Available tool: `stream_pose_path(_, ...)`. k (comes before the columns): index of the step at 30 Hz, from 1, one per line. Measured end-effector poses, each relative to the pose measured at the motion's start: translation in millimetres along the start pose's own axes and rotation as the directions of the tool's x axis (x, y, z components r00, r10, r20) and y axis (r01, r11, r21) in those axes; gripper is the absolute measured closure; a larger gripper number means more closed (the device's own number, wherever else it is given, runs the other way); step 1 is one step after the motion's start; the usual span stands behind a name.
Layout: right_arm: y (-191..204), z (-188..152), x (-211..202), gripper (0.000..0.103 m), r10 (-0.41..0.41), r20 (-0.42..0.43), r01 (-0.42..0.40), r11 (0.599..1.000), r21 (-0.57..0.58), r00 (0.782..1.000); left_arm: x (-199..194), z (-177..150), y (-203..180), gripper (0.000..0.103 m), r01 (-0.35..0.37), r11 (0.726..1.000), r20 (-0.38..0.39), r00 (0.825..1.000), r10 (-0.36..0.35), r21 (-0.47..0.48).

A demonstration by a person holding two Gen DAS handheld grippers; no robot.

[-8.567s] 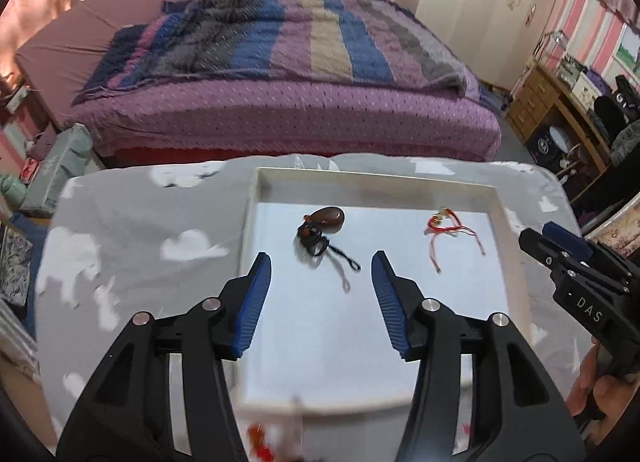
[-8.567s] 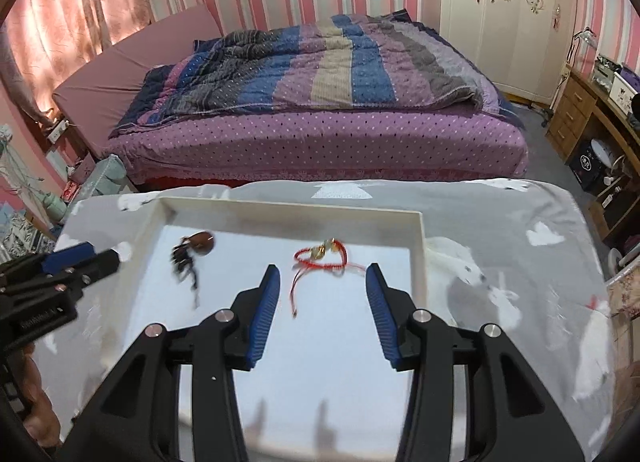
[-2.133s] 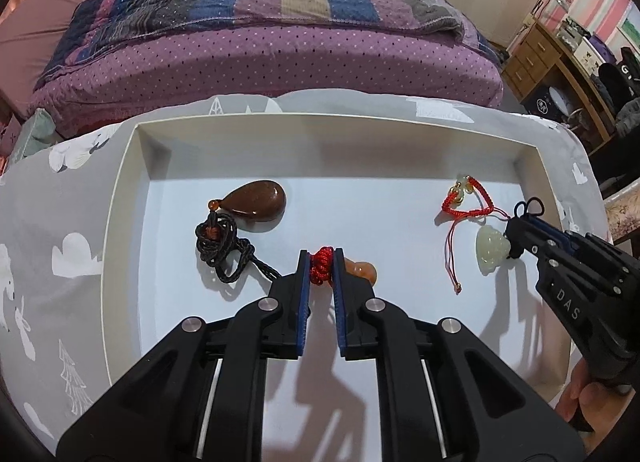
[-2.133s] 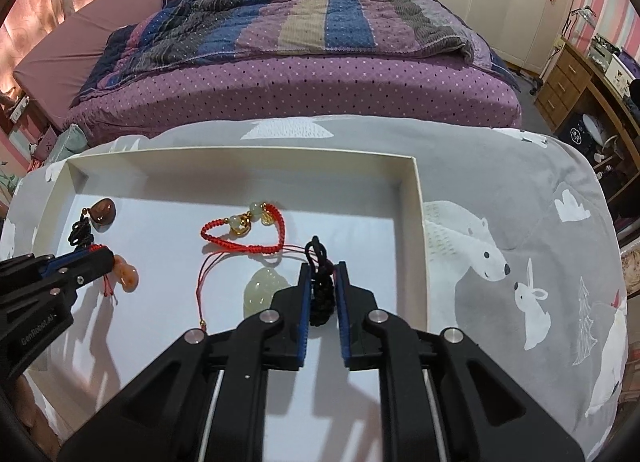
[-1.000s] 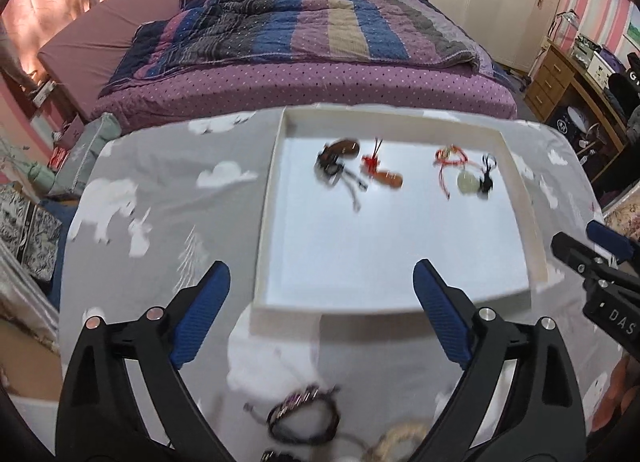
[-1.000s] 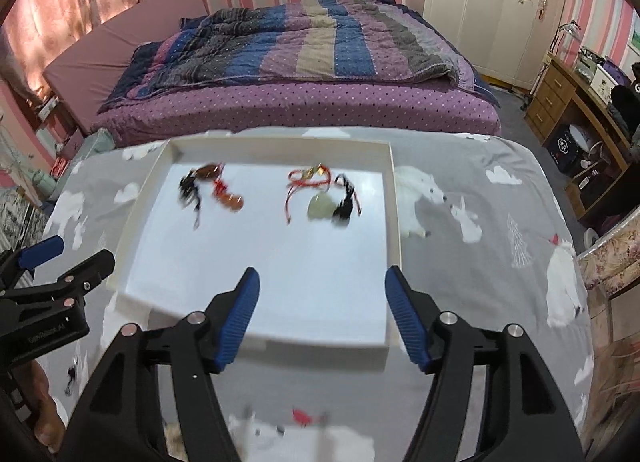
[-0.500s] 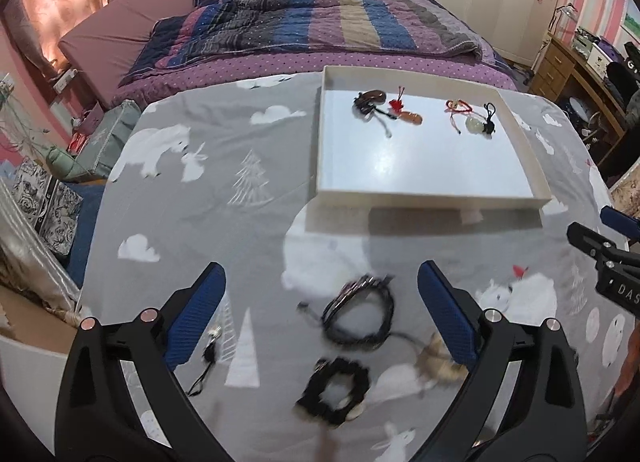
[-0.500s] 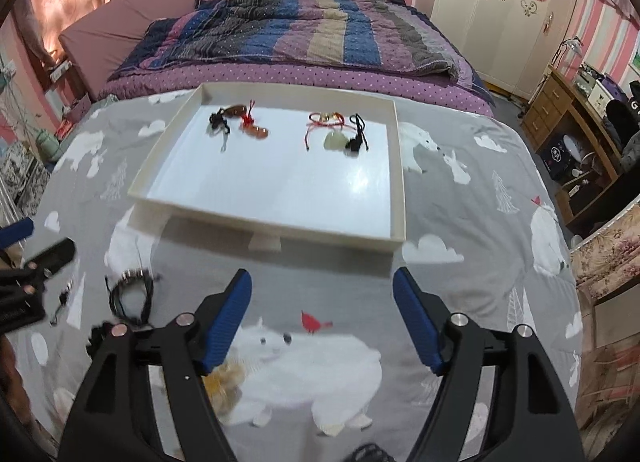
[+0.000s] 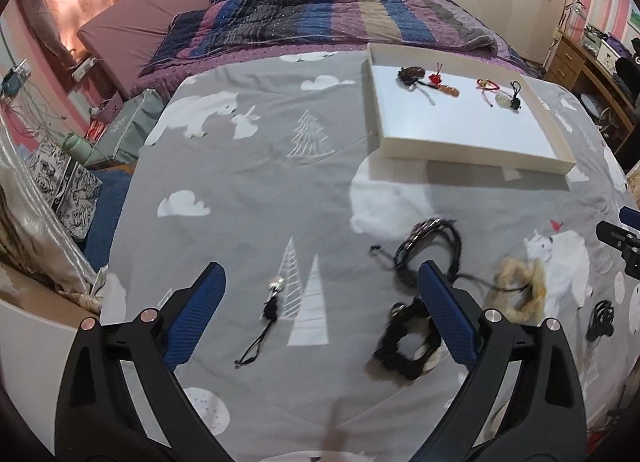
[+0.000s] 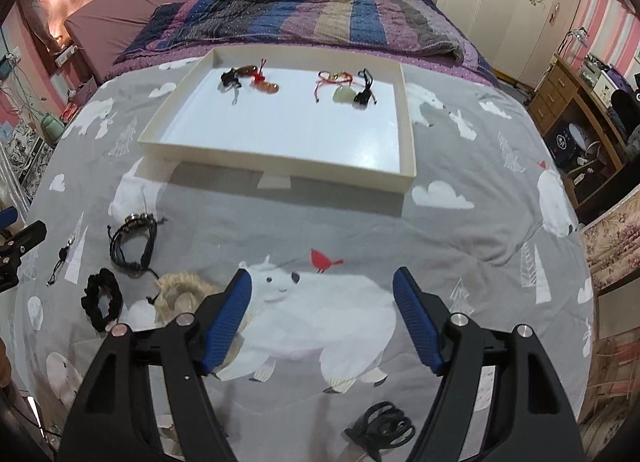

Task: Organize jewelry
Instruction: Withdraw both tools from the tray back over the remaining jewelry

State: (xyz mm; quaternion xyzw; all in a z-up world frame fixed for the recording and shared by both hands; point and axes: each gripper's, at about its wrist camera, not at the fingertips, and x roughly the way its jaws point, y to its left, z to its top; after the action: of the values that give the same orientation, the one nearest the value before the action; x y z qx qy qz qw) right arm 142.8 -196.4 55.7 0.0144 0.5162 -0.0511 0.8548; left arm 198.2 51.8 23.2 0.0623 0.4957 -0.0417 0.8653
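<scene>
A white tray (image 9: 472, 148) (image 10: 276, 160) on the grey cloth holds a brown pendant (image 9: 412, 73), an orange pendant on red cord (image 10: 268, 86), a red string bracelet (image 10: 334, 80) and a pale green pendant on black cord (image 10: 346, 96). Loose on the cloth lie a black cord bracelet (image 9: 430, 250) (image 10: 132, 248), a black scrunchie (image 9: 408, 346) (image 10: 102, 300), a beige braided ring (image 9: 520, 288) (image 10: 180, 290), a small silver charm on black cord (image 9: 270, 308) and a black hair clip (image 10: 382, 428). My left gripper (image 9: 320, 302) is open above the charm. My right gripper (image 10: 322, 314) is open and empty.
A bed with a striped quilt (image 10: 300, 10) lies behind the table. A wooden desk (image 10: 580, 102) stands at the right. Bags and boxes (image 9: 68, 178) sit on the floor at the left.
Both grippers have let go of their pendants in the tray, opened wide and pulled back to the near side of the table, over the loose jewelry.
</scene>
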Motion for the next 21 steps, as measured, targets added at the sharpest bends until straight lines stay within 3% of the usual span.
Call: stream_pose_path(21,50.4,-24.0,22.0,0.029,0.009,-0.072,-0.012,0.999,-0.049,0.997,34.6,-34.8,51.8,0.011,0.013,0.999,-0.050,0.999,-0.015,-0.040)
